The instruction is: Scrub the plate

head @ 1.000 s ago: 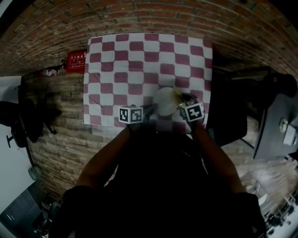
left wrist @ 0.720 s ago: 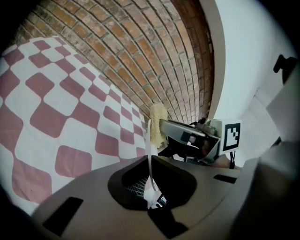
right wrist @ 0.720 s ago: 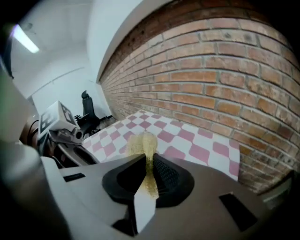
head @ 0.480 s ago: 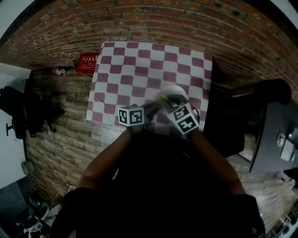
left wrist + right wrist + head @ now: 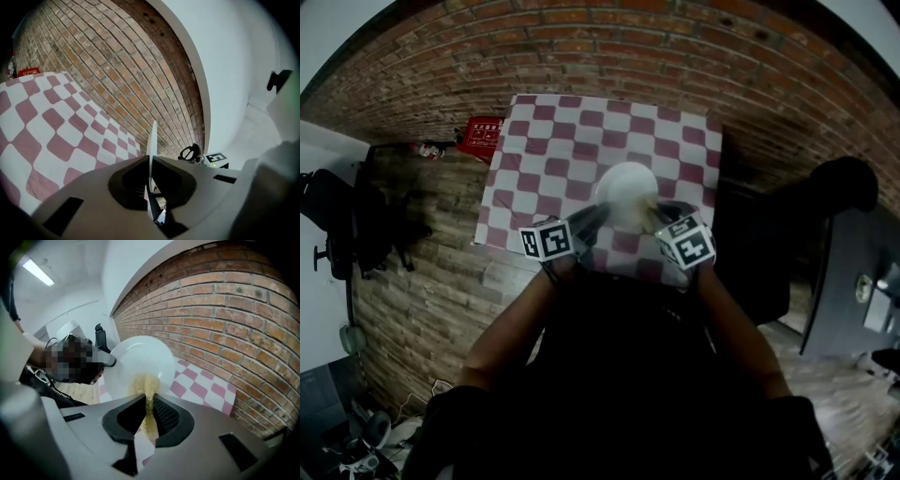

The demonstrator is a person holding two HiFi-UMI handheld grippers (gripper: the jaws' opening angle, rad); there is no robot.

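Observation:
A white plate [image 5: 626, 190] is held up on edge above the checkered table [image 5: 546, 150]. My left gripper [image 5: 589, 221] is shut on the plate's near-left rim; in the left gripper view the plate [image 5: 152, 140] shows edge-on, rising from between the closed jaws of my left gripper [image 5: 150, 185]. My right gripper [image 5: 655, 215] is shut on a yellow scrubbing pad [image 5: 148, 397]. In the right gripper view the pad's tip lies against the plate's [image 5: 140, 359] face, just ahead of my right gripper [image 5: 149, 420].
A red box [image 5: 483, 134] and a small bottle [image 5: 427, 148] lie on the wooden floor left of the table. A black chair [image 5: 342, 230] stands at far left. A dark chair [image 5: 778, 234] and a dark desk [image 5: 858, 272] are on the right. A brick wall runs behind.
The right gripper with the pad swept left across the plate's face, then back to the right. The left gripper shifted slightly left, keeping its hold on the plate.

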